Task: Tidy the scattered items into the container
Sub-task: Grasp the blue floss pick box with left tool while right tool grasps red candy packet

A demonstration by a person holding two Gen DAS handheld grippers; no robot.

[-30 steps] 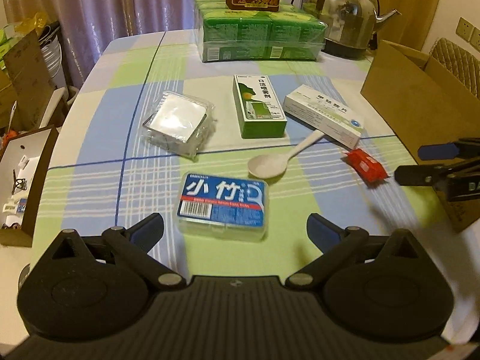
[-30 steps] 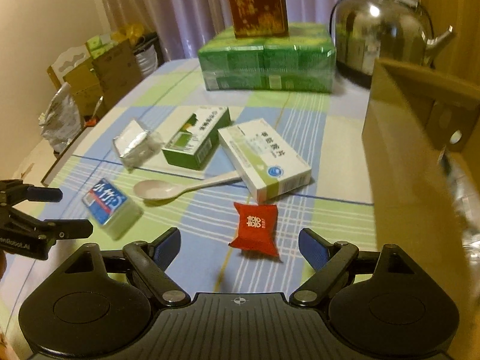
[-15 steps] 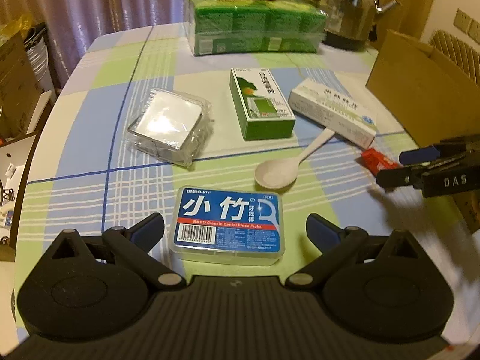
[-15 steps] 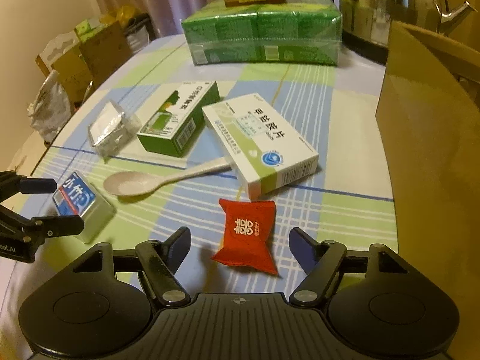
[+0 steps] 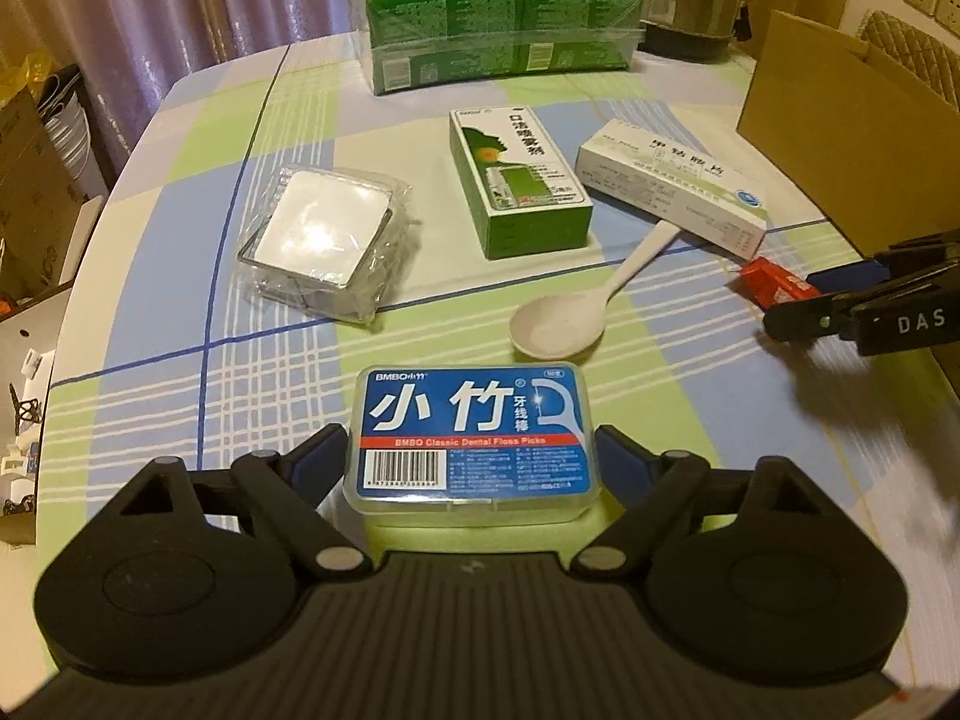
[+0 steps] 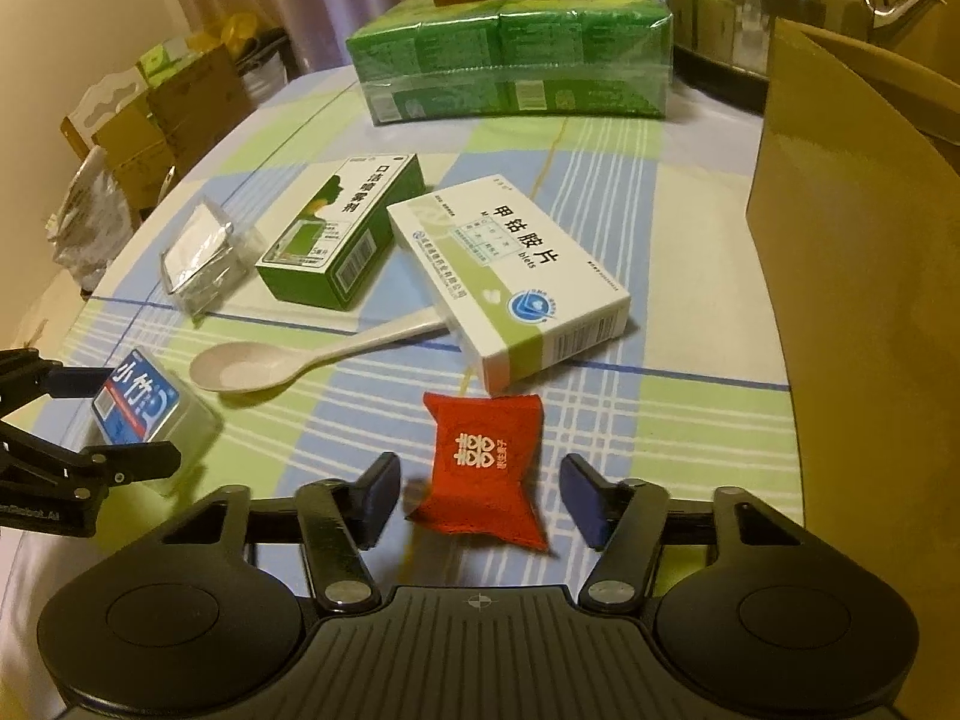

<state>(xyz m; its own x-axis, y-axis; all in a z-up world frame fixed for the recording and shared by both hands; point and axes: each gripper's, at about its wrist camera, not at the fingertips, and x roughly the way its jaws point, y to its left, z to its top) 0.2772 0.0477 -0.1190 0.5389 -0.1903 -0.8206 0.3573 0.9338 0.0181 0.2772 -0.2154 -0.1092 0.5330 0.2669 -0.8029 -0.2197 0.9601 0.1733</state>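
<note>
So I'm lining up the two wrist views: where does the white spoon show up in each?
Left wrist: the white spoon lies right of centre, just beyond the floss box.
Right wrist: the spoon lies left of centre.
Shared landmark: its handle tip tucks under the white medicine box.

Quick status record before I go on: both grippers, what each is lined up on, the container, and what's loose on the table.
left gripper: open, fingers either side of the floss pick box, not clamped
right gripper: open, straddling the red packet
container: cardboard box, at the table's right side
loose items: white spoon, green carton, white medicine box, clear plastic pack
in container: nothing seen going in yet
</note>
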